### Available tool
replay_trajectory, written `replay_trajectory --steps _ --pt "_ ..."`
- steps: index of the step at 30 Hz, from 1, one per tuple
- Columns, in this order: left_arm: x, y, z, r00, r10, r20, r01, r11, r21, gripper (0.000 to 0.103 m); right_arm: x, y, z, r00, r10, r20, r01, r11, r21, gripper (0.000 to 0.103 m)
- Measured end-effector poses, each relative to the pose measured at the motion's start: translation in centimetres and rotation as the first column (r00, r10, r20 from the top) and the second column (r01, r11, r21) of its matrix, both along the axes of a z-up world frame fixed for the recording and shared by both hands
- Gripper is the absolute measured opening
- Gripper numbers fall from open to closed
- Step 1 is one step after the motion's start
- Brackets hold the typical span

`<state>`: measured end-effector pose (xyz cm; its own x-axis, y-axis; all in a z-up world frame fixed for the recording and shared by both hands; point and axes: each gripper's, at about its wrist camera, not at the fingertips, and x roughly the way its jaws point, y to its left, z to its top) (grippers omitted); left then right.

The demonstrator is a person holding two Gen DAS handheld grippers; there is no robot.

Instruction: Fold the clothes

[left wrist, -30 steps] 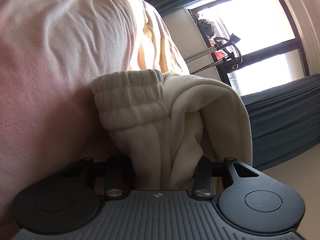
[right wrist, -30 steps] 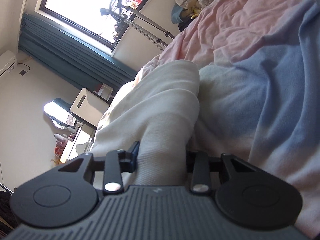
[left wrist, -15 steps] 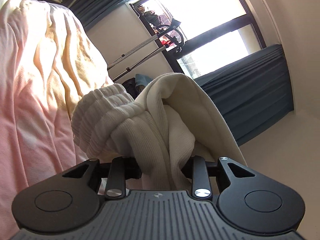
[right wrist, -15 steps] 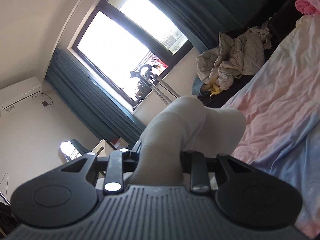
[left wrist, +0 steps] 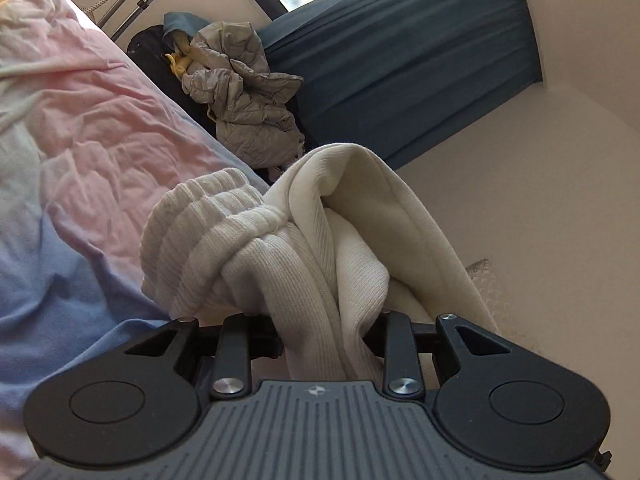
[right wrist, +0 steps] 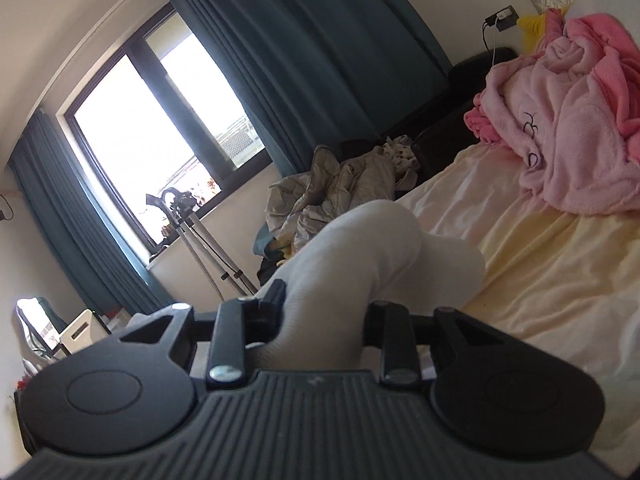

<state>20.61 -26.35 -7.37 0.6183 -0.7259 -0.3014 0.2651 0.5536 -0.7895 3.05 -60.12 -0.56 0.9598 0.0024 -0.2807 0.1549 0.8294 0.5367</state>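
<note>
A cream ribbed knit garment [left wrist: 288,248] bunches up in front of the left wrist camera, its ribbed cuff on the left. My left gripper [left wrist: 326,332] is shut on that cloth, which hides the fingertips. In the right wrist view the same pale garment [right wrist: 360,256] bulges between the fingers of my right gripper [right wrist: 320,320], which is shut on it too. Both grippers hold the cloth lifted above a bed covered with a pink, blue and yellow sheet [left wrist: 80,132], and both point slightly downward.
A grey quilted jacket [left wrist: 240,92] lies heaped on a dark seat beside the bed. A pink fluffy robe [right wrist: 568,120] sits at the bed's head end. Teal curtains [right wrist: 304,60], a window [right wrist: 160,120] and a garment steamer stand [right wrist: 188,220] line the wall.
Both grippers swept sideways and rose with the cream garment in them. The views swung from the sheet close up to the window wall, the grey jacket and the pink robe.
</note>
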Motion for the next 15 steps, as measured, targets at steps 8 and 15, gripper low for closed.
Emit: replay_trajectory --steps 8,15 --pt "-0.1 -0.9 -5.8 0.997 -0.079 -0.023 0.082 0.985 0.15 0.042 -0.4 -0.8 -11.7 0.959 -0.032 -0.28 0.074 0.987 0.143 0.033" --pt "-1.6 2.2 -5.2 0.998 -0.038 -0.05 0.048 0.975 0.217 0.077 -1.8 -0.1 -11.7 0.962 -0.07 -0.263 0.123 0.974 0.19 0.046"
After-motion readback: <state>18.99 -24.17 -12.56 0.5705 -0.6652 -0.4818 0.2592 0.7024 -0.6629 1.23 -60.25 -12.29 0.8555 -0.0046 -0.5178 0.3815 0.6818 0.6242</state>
